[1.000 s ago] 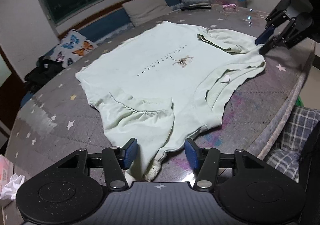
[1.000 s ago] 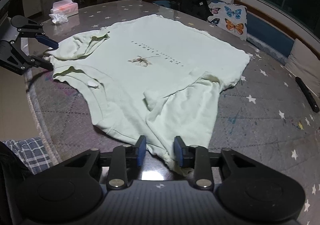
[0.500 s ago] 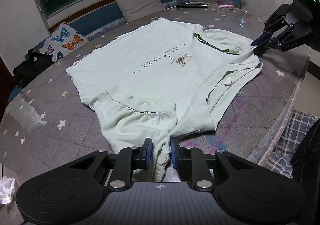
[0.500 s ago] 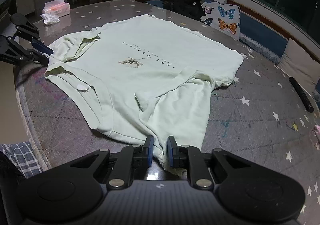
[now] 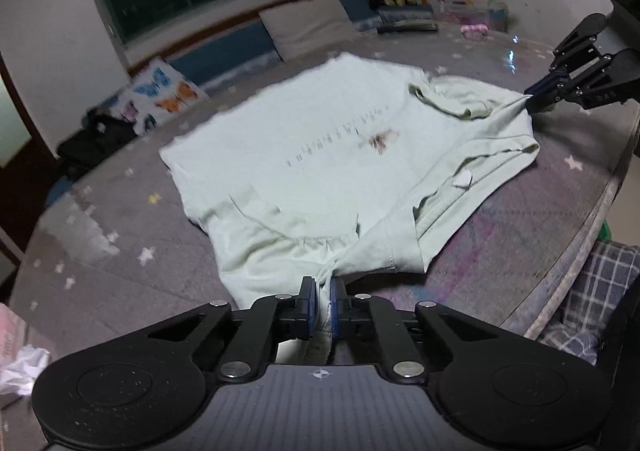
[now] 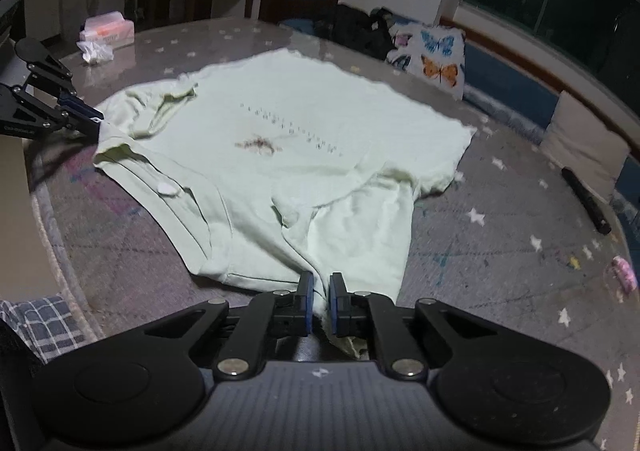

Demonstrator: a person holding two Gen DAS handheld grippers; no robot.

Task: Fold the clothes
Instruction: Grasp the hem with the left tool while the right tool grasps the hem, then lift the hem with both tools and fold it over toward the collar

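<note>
Opposed low wrist views, shared shirt (image 5: 320,155)

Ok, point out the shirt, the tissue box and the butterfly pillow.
shirt (image 5: 320,155): left wrist view, on the chest by the print.
tissue box (image 6: 107,28): right wrist view, on its front side.
butterfly pillow (image 6: 434,57): right wrist view, on its printed face.

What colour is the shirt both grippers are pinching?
Pale mint green, with a small brownish print on the T-shirt; clearest in the right wrist view.
</note>
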